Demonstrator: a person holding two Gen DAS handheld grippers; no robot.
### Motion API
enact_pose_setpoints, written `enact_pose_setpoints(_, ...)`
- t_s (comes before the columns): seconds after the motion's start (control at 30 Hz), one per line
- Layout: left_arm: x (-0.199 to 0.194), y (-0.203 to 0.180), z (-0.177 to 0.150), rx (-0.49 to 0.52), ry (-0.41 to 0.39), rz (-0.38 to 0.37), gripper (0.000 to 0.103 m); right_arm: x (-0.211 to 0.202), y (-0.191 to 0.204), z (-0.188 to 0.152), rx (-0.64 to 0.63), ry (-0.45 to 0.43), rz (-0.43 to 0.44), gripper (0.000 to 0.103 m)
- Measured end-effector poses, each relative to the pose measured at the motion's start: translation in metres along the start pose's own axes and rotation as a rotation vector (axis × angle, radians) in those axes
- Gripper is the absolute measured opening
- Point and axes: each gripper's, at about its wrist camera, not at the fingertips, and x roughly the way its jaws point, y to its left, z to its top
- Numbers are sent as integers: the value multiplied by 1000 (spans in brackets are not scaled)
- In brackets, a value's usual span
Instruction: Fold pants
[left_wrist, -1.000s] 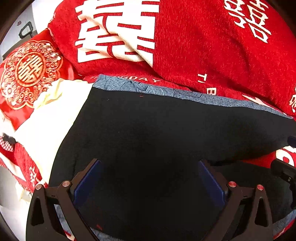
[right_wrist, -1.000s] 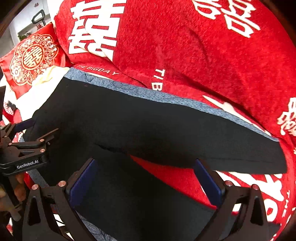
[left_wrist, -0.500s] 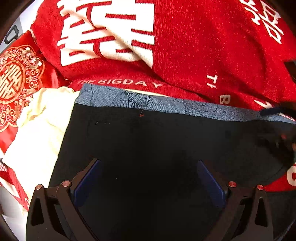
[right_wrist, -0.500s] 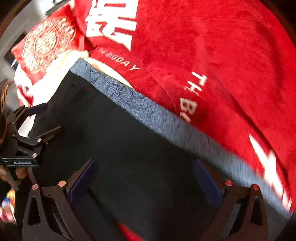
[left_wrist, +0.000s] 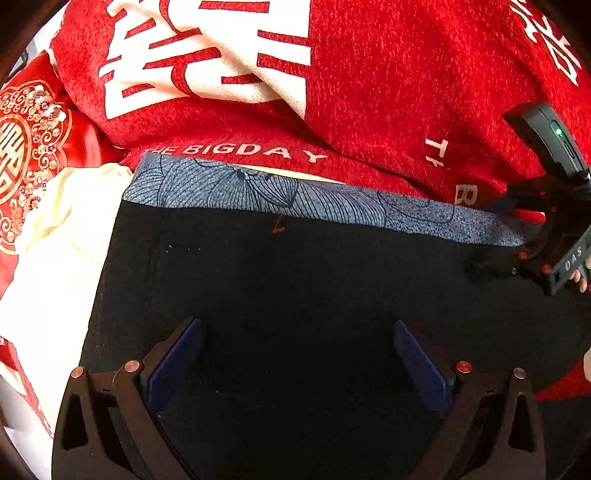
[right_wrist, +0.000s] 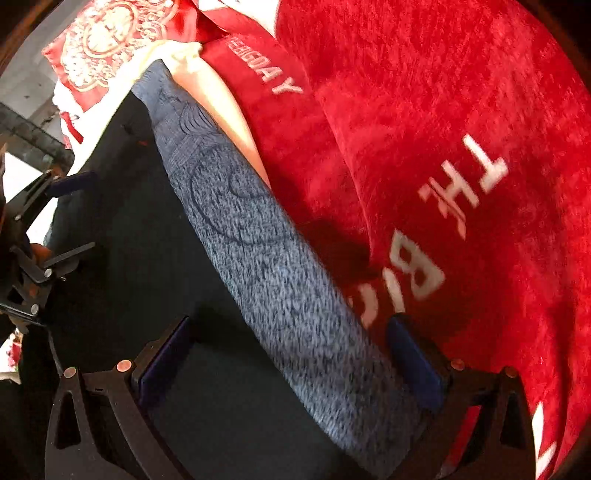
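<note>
While your left gripper hovered spread over the black pants with a blue-grey patterned band, they lay flat on the fuzzy red blanket with white lettering — one garment, mid-fold by my reading. One cream cloth sat beside it, one red embroidered cushion beyond.

In the right view, your right gripper also stood spread, straddling the band, pinching nothing. Next, I judge, you needed to close on that edge and carry it over.
</note>
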Motion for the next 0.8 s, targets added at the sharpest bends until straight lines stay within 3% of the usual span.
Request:
enact_pose_setpoints(0.03,0,1,1,-4,2,-2,103,0,-1,3,10,1,9,93)
enact_pose_setpoints(0.1,1,3,4,-16,3,-3,103,0,-3,6,21,7,22,68)
enact_pose_setpoints(0.13,0,5,6,-23,5,-3,103,1,-2,6,15,20,37,62)
enact_pose_setpoints(0.2,-1,7,8,-32,0,-1,103,0,3,3,-9,41,72,34)
enact_pose_setpoints(0.27,-4,8,9,-33,-6,6,103,-4,14,3,-49,32,68,19)
enact_pose_setpoints(0.43,-16,12,9,-52,-25,5,103,-27,42,-5,-88,-31,-30,14)
enact_pose_setpoints(0.63,-24,17,17,-108,-17,-30,103,-58,92,-25,-137,-174,-240,14)
enact_pose_setpoints(0.8,-24,39,34,-254,15,-116,103,-65,151,-57,-219,-259,-438,14)
